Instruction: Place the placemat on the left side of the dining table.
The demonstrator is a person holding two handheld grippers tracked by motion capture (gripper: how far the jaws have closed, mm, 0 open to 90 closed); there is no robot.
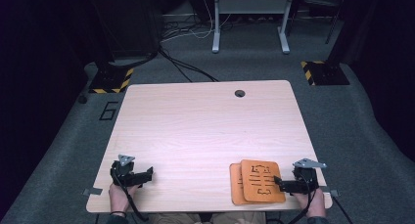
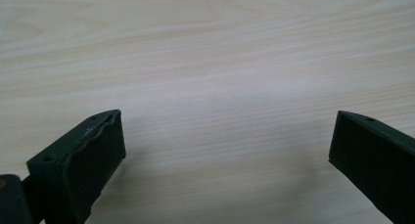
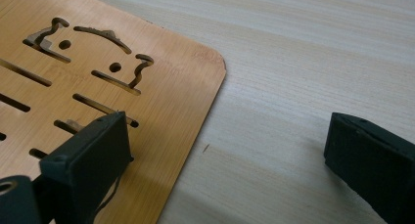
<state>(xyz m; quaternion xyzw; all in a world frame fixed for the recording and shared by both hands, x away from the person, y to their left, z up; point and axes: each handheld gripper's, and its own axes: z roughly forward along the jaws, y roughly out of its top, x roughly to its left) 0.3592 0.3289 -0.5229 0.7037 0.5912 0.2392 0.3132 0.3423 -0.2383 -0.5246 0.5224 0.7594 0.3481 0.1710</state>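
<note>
A: High view, near edge of the pale wood-grain rectangular table [image 1: 205, 121]. Two flat orange wooden boards with rounded corners are stacked near the right corner; the upper board [image 1: 262, 180], with dark cut-out slots, lies slightly askew on the plain lower board [image 1: 236, 185].

B: Right gripper [image 1: 286, 184]?

A: Held in the person's right hand [image 1: 313, 200], just right of the stack, jaws pointing left at the upper board's right edge.

B: Jaw state?

A: Right gripper view: spread wide, pinching nothing. One black jaw sits over the slotted board [image 3: 88, 87] near its edge; the other is over bare table [image 3: 303, 62], well apart from it. Whether the first jaw touches the board, cannot tell.

B: Left gripper [image 1: 147, 174]?

A: Near the left corner, held in the left hand [image 1: 121, 194], jaws pointing right, well apart from the boards. Left gripper view: jaws wide apart, bare wood grain [image 2: 210, 77] between them.
</note>
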